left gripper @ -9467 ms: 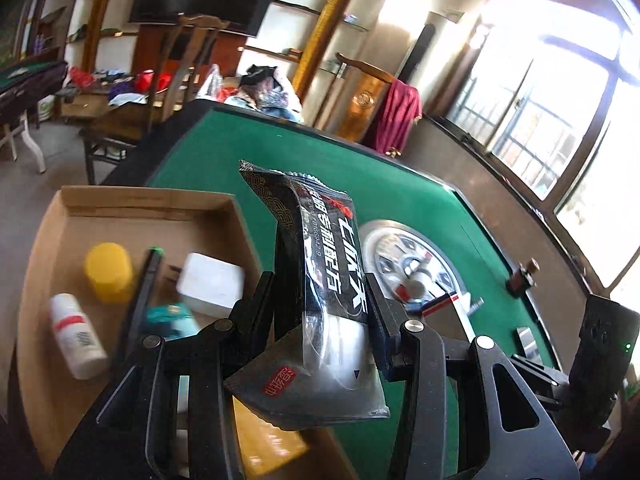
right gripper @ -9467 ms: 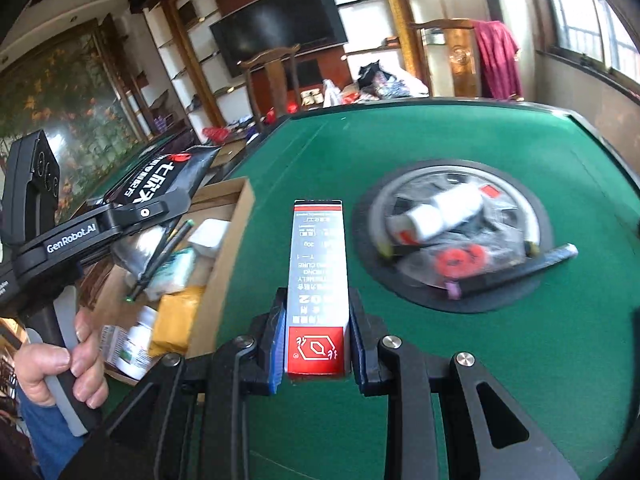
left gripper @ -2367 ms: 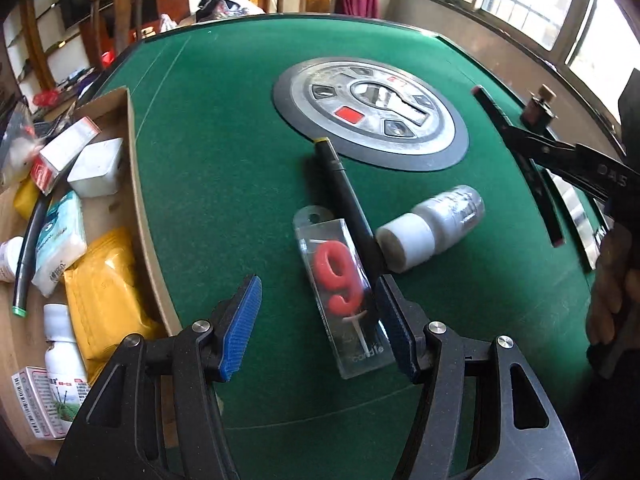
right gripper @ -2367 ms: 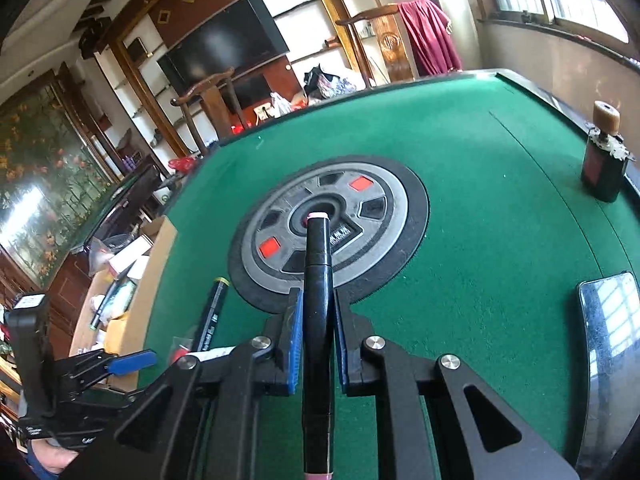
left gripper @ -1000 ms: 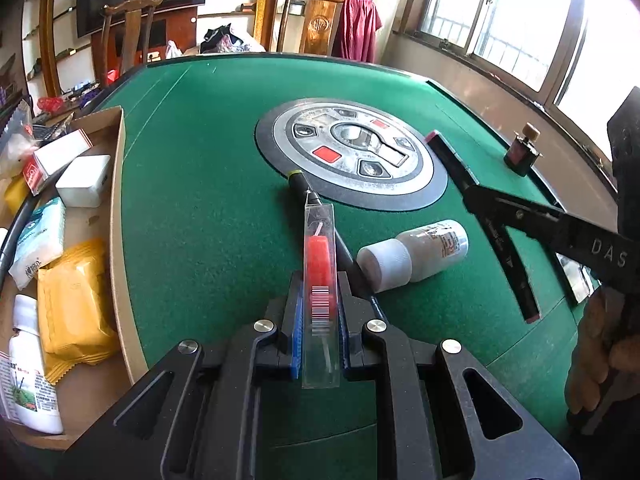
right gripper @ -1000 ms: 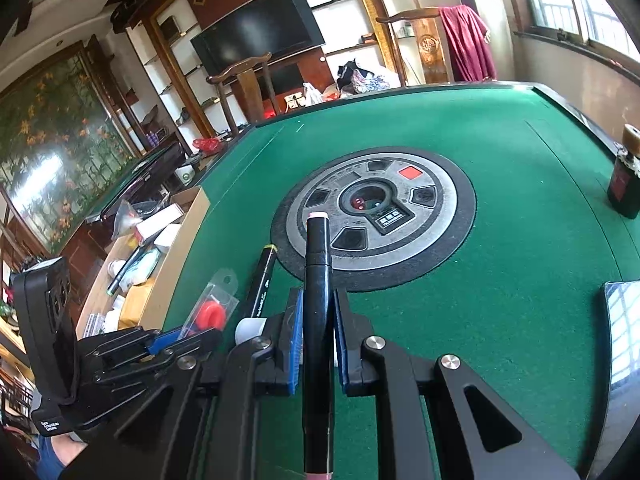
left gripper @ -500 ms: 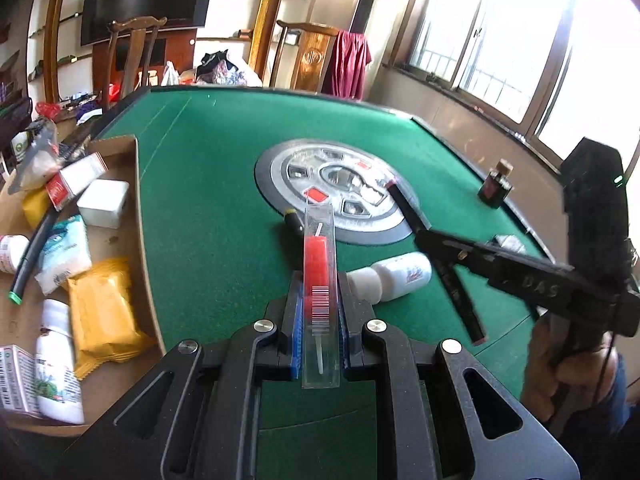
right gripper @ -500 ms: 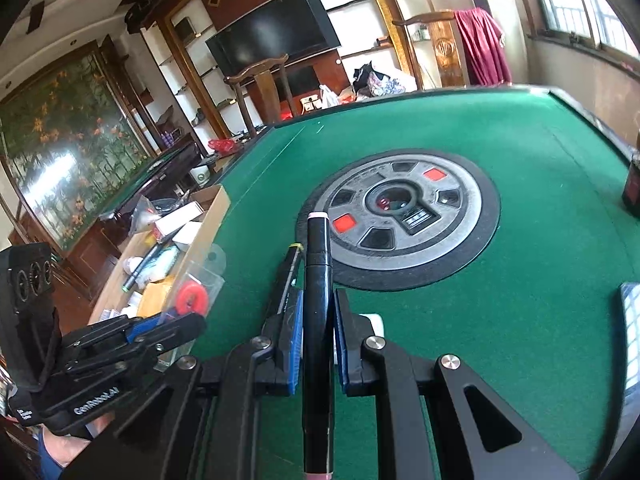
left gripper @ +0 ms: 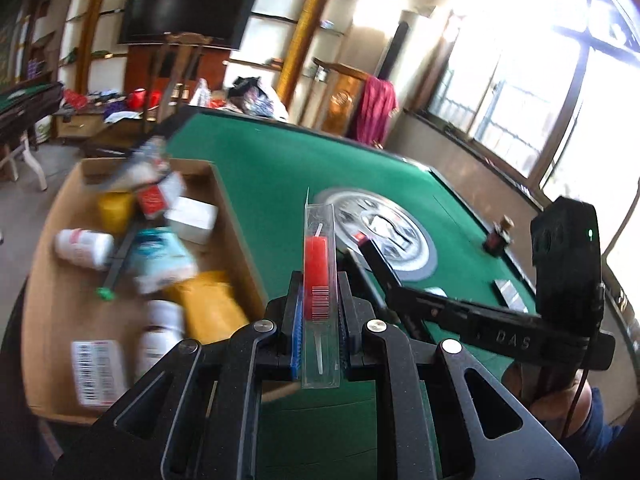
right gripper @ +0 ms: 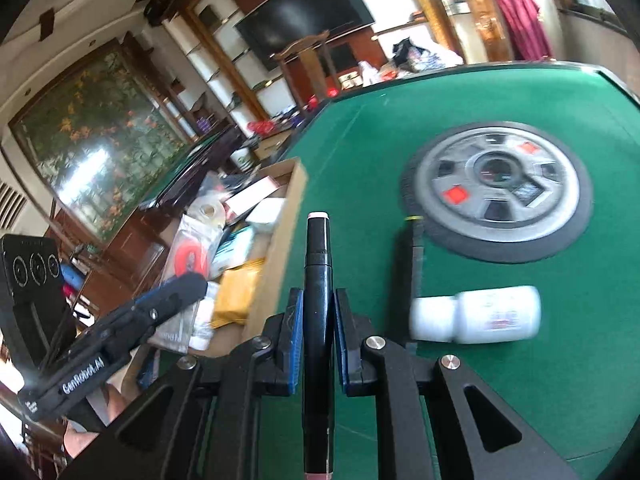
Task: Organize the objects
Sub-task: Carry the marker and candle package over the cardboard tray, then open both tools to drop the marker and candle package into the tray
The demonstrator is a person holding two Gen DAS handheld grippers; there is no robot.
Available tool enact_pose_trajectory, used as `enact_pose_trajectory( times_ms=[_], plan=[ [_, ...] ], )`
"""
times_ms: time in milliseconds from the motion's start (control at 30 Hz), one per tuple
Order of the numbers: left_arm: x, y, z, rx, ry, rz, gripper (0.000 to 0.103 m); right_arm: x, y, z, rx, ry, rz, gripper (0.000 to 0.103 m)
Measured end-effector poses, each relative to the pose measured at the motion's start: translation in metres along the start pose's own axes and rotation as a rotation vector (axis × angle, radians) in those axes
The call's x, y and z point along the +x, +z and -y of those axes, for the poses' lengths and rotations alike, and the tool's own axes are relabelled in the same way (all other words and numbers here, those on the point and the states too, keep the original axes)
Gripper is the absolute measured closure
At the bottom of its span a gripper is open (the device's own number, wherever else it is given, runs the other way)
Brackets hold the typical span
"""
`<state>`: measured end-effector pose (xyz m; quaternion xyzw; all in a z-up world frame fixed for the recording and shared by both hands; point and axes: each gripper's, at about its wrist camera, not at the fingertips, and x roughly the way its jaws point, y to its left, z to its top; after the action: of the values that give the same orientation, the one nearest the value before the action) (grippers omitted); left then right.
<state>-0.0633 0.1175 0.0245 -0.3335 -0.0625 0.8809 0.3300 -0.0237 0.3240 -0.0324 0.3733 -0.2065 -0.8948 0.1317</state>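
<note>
My left gripper (left gripper: 319, 316) is shut on a clear packet with a red number candle (left gripper: 318, 268), held up near the right wall of the cardboard box (left gripper: 236, 224). In the right wrist view the candle packet (right gripper: 188, 256) hangs over the box (right gripper: 286, 216). My right gripper (right gripper: 316, 332) is shut on a black marker (right gripper: 318, 280) above the green table (right gripper: 500, 360), right of the box. A white bottle (right gripper: 476, 314) and a second black marker (right gripper: 416, 252) lie on the felt.
The box holds white bottles (left gripper: 84, 242), a yellow pouch (left gripper: 212, 308), a white box (left gripper: 192, 218) and other items. A round grey centre disc (right gripper: 496, 190) sits mid-table. A small dark bottle (left gripper: 498, 236) stands near the far right edge.
Both grippers have swung left toward the box, each still holding its object. The candle packet now hangs by the box wall; the view is motion-blurred.
</note>
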Motion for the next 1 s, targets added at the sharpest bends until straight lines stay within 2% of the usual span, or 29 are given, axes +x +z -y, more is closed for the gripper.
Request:
enact_pose_trajectory(
  times_ms=[300,467,733,1000],
  plan=[
    [-0.037,0.005,-0.081,-0.162,0.081,0.066,0.090,0.043,0.014,-0.064,-0.058,0.053,-0.065,0.090],
    [-0.040,0.000,-0.110,-0.226,0.109,0.060,0.090,0.072,0.019,-0.093,-0.070,0.074,-0.102,0.090],
    [-0.035,-0.006,-0.133,-0.279,0.131,0.044,0.090,0.106,0.021,-0.117,-0.078,0.072,-0.154,0.090],
    [-0.028,-0.007,-0.145,-0.299,0.150,0.021,0.090,0.133,0.025,-0.126,-0.082,0.055,-0.184,0.090]
  ],
)
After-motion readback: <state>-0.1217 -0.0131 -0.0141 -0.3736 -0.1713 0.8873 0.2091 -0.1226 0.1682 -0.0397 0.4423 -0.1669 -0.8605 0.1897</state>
